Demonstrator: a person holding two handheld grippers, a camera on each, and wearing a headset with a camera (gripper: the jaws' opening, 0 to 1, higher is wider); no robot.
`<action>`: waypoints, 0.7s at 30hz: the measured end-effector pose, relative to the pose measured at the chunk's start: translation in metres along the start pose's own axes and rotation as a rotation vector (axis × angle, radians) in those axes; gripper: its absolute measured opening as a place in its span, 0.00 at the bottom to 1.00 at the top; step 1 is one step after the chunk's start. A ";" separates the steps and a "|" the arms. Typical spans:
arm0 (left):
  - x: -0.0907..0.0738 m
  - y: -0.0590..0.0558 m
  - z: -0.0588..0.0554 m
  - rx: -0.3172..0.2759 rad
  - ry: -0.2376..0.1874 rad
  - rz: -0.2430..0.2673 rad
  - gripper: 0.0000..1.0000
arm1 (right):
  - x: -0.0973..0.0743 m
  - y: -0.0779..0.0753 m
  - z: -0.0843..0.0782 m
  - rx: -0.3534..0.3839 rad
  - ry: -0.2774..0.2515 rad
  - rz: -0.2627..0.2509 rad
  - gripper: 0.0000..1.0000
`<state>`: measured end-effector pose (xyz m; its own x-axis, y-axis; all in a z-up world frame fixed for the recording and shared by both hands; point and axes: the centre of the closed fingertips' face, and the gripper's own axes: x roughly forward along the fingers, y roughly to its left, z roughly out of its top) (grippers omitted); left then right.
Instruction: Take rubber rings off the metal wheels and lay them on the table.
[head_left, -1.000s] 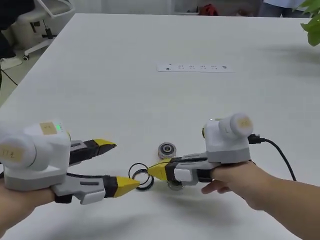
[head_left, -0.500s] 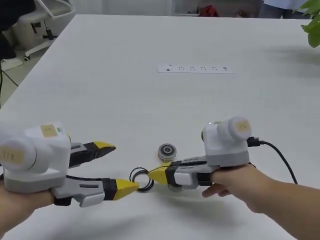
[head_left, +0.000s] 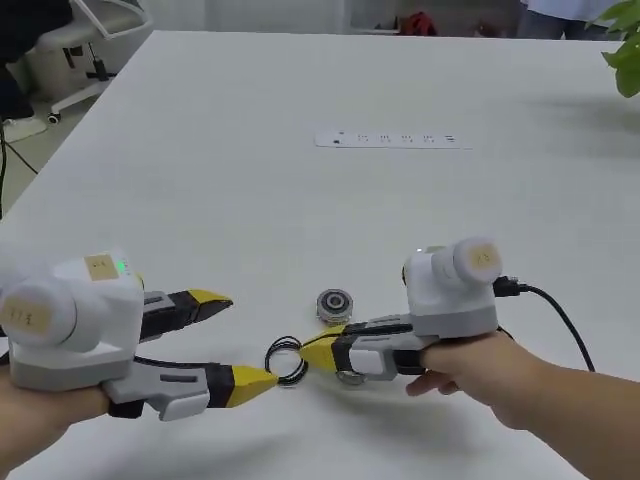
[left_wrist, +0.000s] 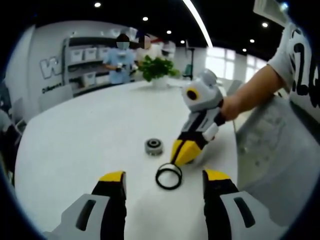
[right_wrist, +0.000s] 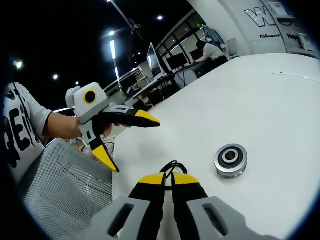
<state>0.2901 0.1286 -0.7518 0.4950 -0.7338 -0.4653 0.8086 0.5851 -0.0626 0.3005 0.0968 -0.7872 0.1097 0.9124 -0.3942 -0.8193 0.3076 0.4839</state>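
Big "W" on back wall (left_wrist: 50, 70)

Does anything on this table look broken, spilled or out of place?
Nothing stands out. The black rubber rings lie flat and overlapping on the white table, with a metal wheel a little apart from them. The right tool is shut at the rings' edge; the left tool is open nearby.

white table (head_left: 300, 120), metal wheel (head_left: 334, 303), black rings (head_left: 286, 362)
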 end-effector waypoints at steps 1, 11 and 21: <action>0.000 0.000 0.000 -0.001 0.001 -0.001 0.63 | 0.000 0.000 0.000 -0.001 0.000 -0.001 0.03; 0.001 -0.001 -0.001 -0.002 0.004 -0.006 0.63 | 0.000 -0.002 -0.001 -0.018 0.008 -0.009 0.06; 0.002 -0.001 -0.002 -0.005 0.008 -0.010 0.62 | -0.003 -0.006 0.001 -0.029 0.009 -0.019 0.08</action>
<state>0.2901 0.1272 -0.7547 0.4839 -0.7369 -0.4719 0.8119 0.5793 -0.0720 0.3053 0.0928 -0.7886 0.1204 0.9038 -0.4107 -0.8329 0.3171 0.4536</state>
